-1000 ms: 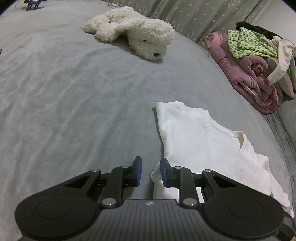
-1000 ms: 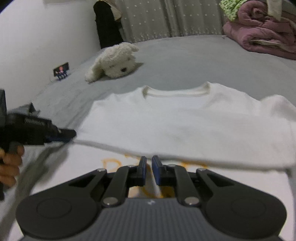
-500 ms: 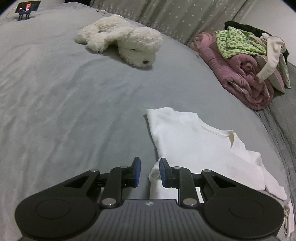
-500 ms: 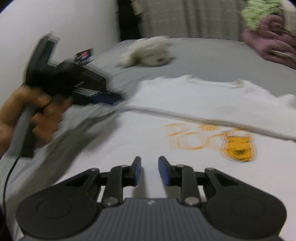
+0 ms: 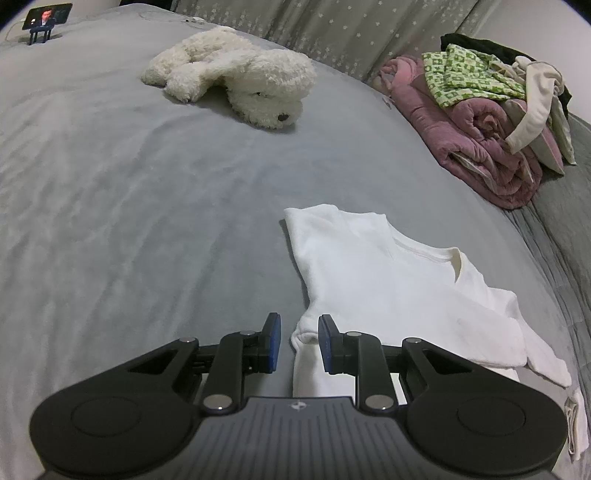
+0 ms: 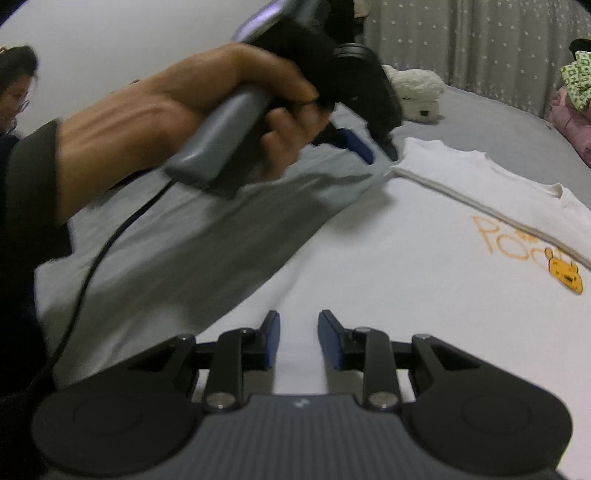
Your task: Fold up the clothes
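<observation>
The bedspread (image 5: 129, 192) is plain grey; on it the shirt (image 5: 388, 284) is white, with orange lettering (image 6: 509, 240) and a yellow-orange bear face (image 6: 565, 273) printed on it; the plush dog (image 5: 240, 74) is cream-white with a dark nose. The rolled blanket (image 5: 476, 147) is dusty pink; the cloth on top of it (image 5: 465, 74) is green-and-white checked, beside black and cream garments; the curtain (image 5: 332, 29) is grey with small pale stars. Both the left gripper (image 5: 295, 343) and the right gripper (image 6: 297, 339) are black with blue pads; the left gripper's handle (image 6: 221, 136) is grey; the person's sleeve (image 6: 29, 192) is dark.
</observation>
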Available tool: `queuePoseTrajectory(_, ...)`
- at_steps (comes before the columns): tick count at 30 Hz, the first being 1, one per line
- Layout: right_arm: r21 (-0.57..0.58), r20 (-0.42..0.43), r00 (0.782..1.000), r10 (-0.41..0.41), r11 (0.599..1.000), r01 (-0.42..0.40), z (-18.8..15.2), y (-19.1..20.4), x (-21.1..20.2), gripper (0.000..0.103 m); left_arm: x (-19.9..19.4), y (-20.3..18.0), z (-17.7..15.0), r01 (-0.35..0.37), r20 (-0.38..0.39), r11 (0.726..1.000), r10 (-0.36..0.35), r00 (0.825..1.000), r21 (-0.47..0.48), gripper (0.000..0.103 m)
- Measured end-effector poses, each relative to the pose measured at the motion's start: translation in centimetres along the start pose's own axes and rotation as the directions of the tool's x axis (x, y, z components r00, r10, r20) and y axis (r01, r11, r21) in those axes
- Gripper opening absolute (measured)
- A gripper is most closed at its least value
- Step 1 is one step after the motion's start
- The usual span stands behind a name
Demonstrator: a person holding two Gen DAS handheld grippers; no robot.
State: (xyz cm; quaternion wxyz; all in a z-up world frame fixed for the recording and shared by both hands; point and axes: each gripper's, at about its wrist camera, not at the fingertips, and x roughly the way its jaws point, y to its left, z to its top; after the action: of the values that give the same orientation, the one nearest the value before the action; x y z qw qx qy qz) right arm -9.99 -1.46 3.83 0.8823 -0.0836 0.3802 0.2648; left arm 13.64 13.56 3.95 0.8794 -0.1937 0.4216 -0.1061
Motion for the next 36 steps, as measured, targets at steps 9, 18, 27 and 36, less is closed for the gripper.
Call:
queuePoseTrajectory(9, -0.024, -0.006, 1.000, 0.022, 0.999, -0.022, -3.1, 3.7, -3.1, 0.026, -0.7, -1.1, -0.9, -0.008, -0.004, 0.999, 0.008, 1.000, 0.049, 0.023)
queuePoseTrajectory(18, 0.077, 0.026, 1.000, 0.010, 0.997, -0.012, -4.2, 1.0, -6.5, 0.026, -3.0, -2.2, -3.4, -0.041, 0.008, 0.992, 0.040, 0.999, 0.116, 0.023)
queuePoseTrajectory(27, 0.239, -0.004, 0.987, -0.159, 0.958, 0.156, -7.1, -5.6, -9.3, 0.027, -6.0, -4.2, -8.0, -0.045, 0.007, 0.976, 0.044, 0.999, 0.213, 0.020)
queuePoseTrajectory(36, 0.368, -0.051, 0.950, -0.309, 0.878, 0.306, -8.5, -11.3, -12.0, 0.033, -9.6, -3.2, -12.3, -0.064, -0.009, 0.975, 0.067, 0.998, 0.211, 0.020)
